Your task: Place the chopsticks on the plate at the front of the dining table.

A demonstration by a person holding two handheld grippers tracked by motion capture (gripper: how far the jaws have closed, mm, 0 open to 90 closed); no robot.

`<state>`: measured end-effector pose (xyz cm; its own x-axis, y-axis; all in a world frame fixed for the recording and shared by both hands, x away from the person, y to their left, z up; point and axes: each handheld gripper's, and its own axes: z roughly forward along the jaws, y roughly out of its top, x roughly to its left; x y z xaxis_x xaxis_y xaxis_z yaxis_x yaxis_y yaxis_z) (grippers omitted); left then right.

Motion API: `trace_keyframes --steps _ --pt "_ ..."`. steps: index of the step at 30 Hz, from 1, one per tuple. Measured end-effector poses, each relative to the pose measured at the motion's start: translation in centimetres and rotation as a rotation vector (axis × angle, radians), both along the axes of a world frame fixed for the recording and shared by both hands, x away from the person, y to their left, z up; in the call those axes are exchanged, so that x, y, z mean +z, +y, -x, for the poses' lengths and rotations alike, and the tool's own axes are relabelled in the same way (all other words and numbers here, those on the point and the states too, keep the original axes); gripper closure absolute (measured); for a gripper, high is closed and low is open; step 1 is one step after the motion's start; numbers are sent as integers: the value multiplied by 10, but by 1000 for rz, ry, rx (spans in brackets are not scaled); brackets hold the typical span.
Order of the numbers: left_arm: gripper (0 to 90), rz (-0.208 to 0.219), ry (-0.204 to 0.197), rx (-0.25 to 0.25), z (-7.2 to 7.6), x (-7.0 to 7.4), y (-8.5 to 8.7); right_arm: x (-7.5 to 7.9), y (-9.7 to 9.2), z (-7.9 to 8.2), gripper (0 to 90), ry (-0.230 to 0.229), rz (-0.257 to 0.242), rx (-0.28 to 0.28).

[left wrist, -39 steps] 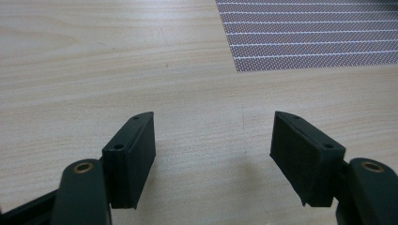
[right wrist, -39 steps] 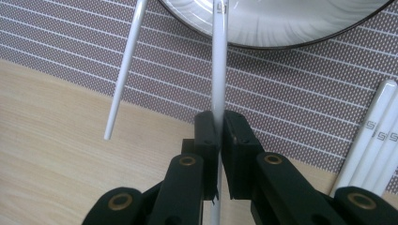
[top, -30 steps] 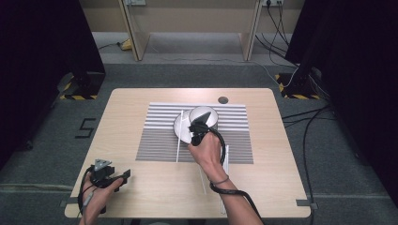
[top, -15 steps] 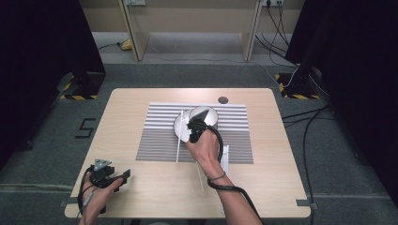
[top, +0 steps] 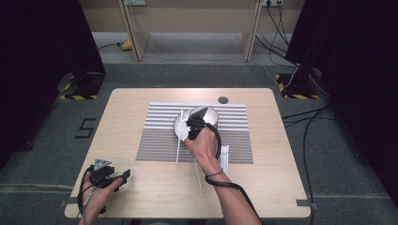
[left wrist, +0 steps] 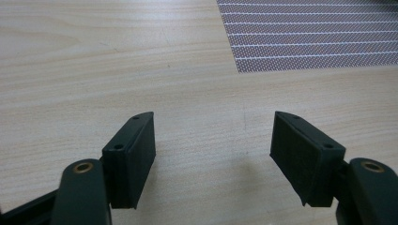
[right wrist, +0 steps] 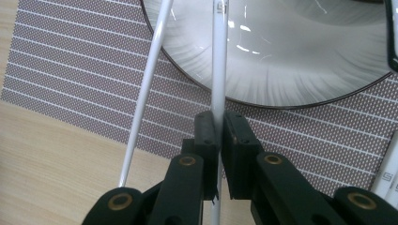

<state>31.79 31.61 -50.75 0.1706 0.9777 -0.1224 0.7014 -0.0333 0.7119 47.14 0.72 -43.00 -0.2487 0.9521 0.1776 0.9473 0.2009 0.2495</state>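
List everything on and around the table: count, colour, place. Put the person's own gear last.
Wooden table: one, light wood, centre.
Striped woven placemat: one, grey and white, mid-table.
Shiny round plate: one, silvery with a dark rim, on the placemat.
Thin white chopsticks: one clamped by the right gripper, one loose leaning on the plate's rim; more lie at the placemat's right.
Small round disc: one, dark, far table edge.
Left gripper: black, open, over bare wood near the left corner.
Right gripper: black, shut on a chopstick.

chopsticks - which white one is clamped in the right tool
The chopstick running straight up between the right tool jaws. The other chopstick slants free to its left, its tip over the plate rim.
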Motion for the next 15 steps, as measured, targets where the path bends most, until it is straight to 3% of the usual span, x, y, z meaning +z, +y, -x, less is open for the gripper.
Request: trace_keyframes --steps 15 --pt "308 0 -1 1 0 0 0 -1 5 -11 855 -6 -11 -15"
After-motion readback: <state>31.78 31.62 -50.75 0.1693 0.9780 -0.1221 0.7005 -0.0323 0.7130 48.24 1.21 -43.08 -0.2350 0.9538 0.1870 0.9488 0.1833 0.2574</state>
